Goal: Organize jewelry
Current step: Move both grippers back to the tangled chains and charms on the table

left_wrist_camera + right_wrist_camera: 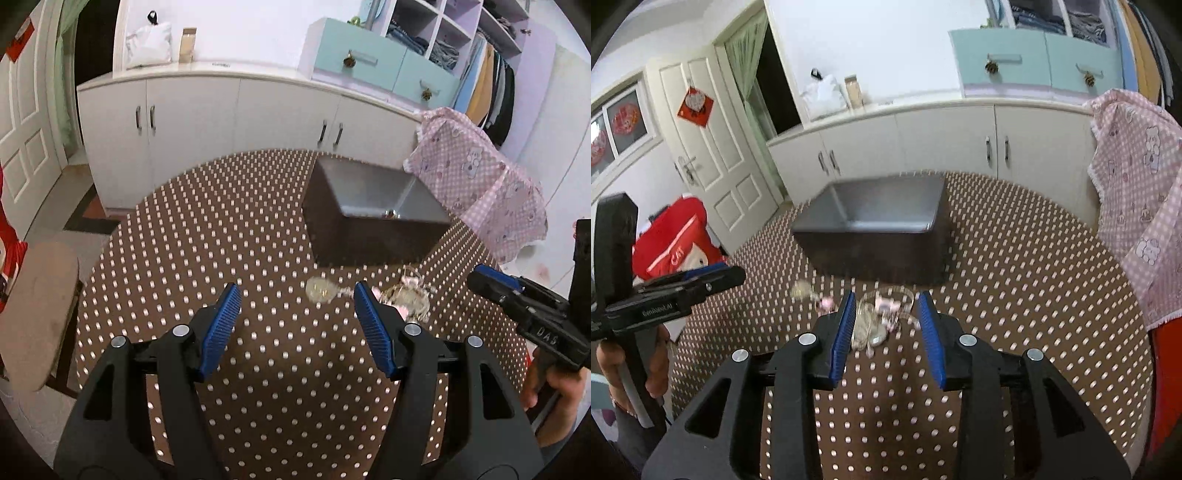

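Brown polka-dot tablecloth [1015, 314] underfoot, spread over a round table in a bedroom.

Nearest, in the right wrist view: right gripper [888, 325] with blue pads held apart, nothing clamped, hovering over a tangled jewelry pile [882, 317] of clear bangles, pale chain and small pink pieces. Just left of that pile, a separate pale beaded piece [801, 290] lying alone on the cloth. In the left wrist view: left gripper [295, 325] likewise spread wide and empty, aimed at bare cloth, with a clear round piece [321, 290] just beyond its fingertips and the tangle beside its right finger [371, 325].

A little farther: dark storage box [871, 240], open-topped, grey lining, standing just behind the jewelry. Something small and glinting low inside it in the left view; too blurred to name.

Farther still: pink bear-print cloth [1137, 206] draped at the right edge, white cabinets [923, 140] along the wall, teal drawers [1034, 62] above, white door [713, 155] at the left.

Likely trouble from here:
- Closing on the tangle and lifting several linked pieces at once, then shedding some short of the box.
- Thin chain slipping through ribbed pads if pinched at an edge.
- Clear bangles hard to read against the dotted cloth; easy to misjudge depth and snag the fabric.
- Both grippers converging on one small patch; risk of bumping each other.
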Demonstrator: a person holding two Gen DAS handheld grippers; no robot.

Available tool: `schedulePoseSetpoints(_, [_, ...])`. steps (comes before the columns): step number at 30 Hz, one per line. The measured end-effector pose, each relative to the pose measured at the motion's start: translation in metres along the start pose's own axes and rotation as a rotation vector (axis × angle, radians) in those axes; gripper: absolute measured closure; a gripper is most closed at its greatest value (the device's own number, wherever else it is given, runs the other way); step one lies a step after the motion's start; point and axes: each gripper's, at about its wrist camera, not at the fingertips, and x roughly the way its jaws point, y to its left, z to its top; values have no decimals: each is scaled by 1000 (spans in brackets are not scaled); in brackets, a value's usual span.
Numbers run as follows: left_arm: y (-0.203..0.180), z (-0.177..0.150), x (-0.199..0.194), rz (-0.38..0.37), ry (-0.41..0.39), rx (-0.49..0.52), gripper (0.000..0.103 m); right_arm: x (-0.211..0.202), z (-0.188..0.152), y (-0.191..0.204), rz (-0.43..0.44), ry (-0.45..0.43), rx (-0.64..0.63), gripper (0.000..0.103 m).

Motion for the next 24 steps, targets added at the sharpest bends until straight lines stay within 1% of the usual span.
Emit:
schedulePoseSetpoints(6, [-2,-10,6,-8,31,-2,39,19,-2,22,0,49,-90,70])
schedulePoseSetpoints(9, [-4,-14,6,-10,37,2,38,31,-1,35,-25,70,-158,70])
schedulePoseSetpoints(12, [-4,-15,6,-14,40,5,37,41,-1,42,-47,90,-198,70])
schedulePoseSetpoints(15, [-6,-16,6,-27,47,11,36,39,-2,39,-45,84,-183,70])
schedulePoseSetpoints(19, [-15,-14,12,-48,53,30,36,30,-3,26,-66,65,-147,70])
schedulePoseSetpoints(21, [-24,-11,18,-77,57,40,36,26,-5,20,-76,60,-129,70])
schedulePoseSetpoints(24, [-35,-4,30,-101,74,53,37,19,-9,8,-83,57,-102,70])
